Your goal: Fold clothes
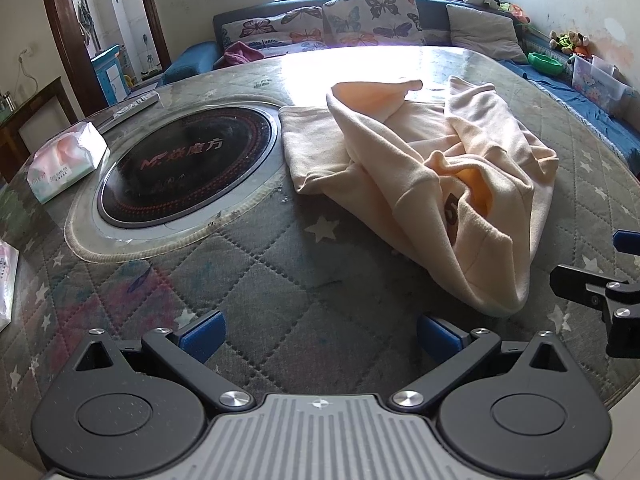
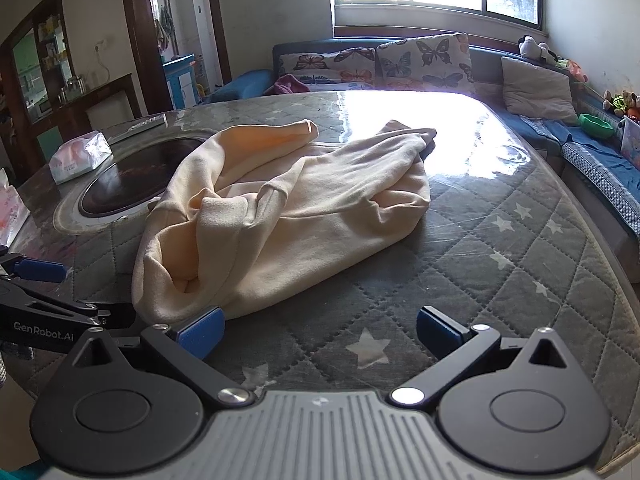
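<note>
Starting at the far left of the left wrist view, we see a pack of tissues [image 1: 66,160] lying on the quilted table cover [image 1: 280,280], and just beside it the round black induction cooktop [image 1: 188,164] set into the table. To the right of the cooktop lies the cream sweatshirt [image 1: 420,184], crumpled in a loose heap near the middle of the table, one corner of its hem edge lying flat against the cooktop's rim and a sleeve cuff sticking up at the back.

Our left gripper [image 1: 320,338] hovers over bare cover, short of the garment, its blue pads spread wide and holding nothing. Further right, our right gripper [image 2: 320,334] is likewise spread open and empty, its left pad just at the nearest fold of the sweatshirt [image 2: 280,220]; we cannot tell whether it touches.

We judge the fabric soft, thick and light, a fleece knit that will drape and sag rather than hold any shape, and that should slide easily on the glossy clear sheet over the cover. A pinch in the middle of the heap would only drag bunched layers, so we would take it by an edge: the hem corner beside the cooktop for the left gripper, and the near rounded fold or the shoulder seam for the right, then lift and spread it flat before any folding begins
</note>
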A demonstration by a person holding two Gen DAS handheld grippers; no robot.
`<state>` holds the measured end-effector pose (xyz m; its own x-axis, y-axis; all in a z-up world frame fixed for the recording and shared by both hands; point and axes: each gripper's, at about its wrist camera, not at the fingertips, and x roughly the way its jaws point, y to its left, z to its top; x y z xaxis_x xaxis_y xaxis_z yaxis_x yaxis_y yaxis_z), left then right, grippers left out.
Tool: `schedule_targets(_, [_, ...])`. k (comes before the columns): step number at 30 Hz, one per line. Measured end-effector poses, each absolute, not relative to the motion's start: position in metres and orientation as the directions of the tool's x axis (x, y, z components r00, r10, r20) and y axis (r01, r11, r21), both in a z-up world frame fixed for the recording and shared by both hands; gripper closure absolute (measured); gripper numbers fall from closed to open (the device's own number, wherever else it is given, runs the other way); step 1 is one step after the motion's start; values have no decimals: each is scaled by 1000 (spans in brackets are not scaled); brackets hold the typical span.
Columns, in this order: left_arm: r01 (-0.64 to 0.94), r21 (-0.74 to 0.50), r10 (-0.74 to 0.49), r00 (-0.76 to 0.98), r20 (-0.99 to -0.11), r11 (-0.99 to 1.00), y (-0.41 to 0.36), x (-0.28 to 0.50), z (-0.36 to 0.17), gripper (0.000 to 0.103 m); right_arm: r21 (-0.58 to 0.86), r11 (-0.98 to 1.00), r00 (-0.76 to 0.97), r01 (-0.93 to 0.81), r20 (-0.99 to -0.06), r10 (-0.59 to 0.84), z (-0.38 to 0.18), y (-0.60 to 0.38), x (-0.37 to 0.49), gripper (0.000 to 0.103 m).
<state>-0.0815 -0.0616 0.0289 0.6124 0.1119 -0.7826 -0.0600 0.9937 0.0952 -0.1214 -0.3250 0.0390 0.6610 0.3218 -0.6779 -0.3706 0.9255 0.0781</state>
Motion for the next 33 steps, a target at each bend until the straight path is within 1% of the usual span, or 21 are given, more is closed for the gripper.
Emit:
schedule_targets(28, [-64, 95, 114, 598, -793, 993, -58, -74, 27, 0, 81, 914, 644, -397, -685, 340, 39, -317, -115, 0])
schedule_targets(33, [-88, 91, 125, 604, -787, 992, -49, -72, 30, 0, 83, 911, 646, -404, -679, 348, 42, -318, -113, 0])
